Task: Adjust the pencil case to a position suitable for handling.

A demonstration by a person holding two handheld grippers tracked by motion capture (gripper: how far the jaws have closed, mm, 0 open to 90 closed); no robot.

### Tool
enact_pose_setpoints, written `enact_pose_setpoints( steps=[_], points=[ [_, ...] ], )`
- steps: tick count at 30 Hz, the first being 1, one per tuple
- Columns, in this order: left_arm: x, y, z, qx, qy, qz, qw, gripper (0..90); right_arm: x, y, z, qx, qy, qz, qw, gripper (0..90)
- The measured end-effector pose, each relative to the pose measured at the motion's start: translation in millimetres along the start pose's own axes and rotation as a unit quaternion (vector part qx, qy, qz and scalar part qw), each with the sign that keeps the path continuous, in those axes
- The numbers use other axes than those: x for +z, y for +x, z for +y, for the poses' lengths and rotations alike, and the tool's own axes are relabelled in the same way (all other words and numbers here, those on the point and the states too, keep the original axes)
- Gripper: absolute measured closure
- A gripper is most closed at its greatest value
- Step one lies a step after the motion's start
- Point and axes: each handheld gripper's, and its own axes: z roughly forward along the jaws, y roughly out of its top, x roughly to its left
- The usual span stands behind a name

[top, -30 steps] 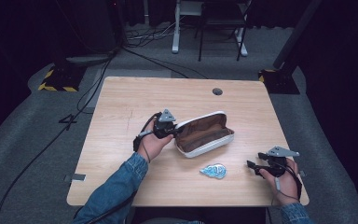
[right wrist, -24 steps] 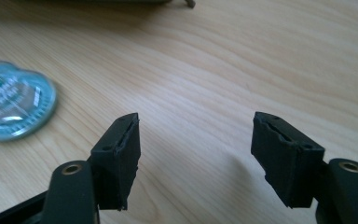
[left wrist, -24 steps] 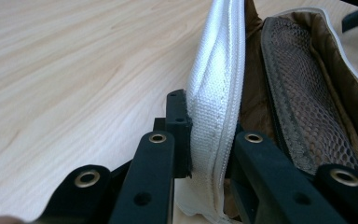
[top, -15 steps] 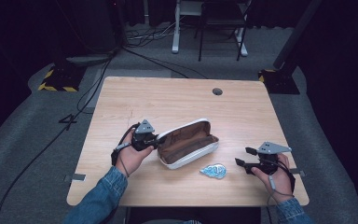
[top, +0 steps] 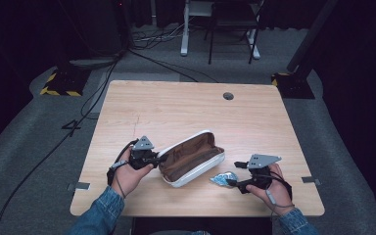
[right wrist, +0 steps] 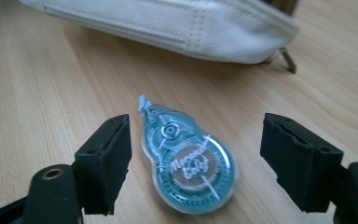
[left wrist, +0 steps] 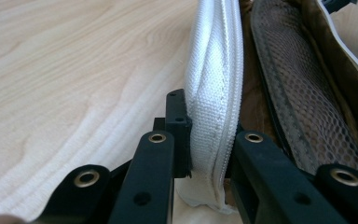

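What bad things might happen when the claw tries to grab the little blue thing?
The right gripper is open with the correction tape lying flat between its jaws; on closing, the smooth rounded shell might squirt out across the table. The left gripper pinches just the white edge of the open pencil case, so a tug might slip it free or tip the case shut.

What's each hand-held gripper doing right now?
Left hand-held gripper: shut on the white pencil case wall.
Right hand-held gripper: open, jaws either side of the teal correction tape, holding nothing.
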Motion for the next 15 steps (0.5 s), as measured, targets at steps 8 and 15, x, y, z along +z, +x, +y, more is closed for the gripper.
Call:
enact_pose_setpoints(
  steps=[8, 15],
  points=[
    [-6.2, -11.0, -7.5, 0.001, 0.004, -0.020, 0.9998, 81.3, 12.8, 0.8, -4.4, -0.016, 0.023, 0.012, 0.9995, 25.9],
    [-4.8, -14.3, -8.1, 0.001, 0.005, -0.034, 0.9994, 81.2, 22.9, -0.1, -8.6, -0.028, 0.041, 0.016, 0.9986, 27.1]
  ],
)
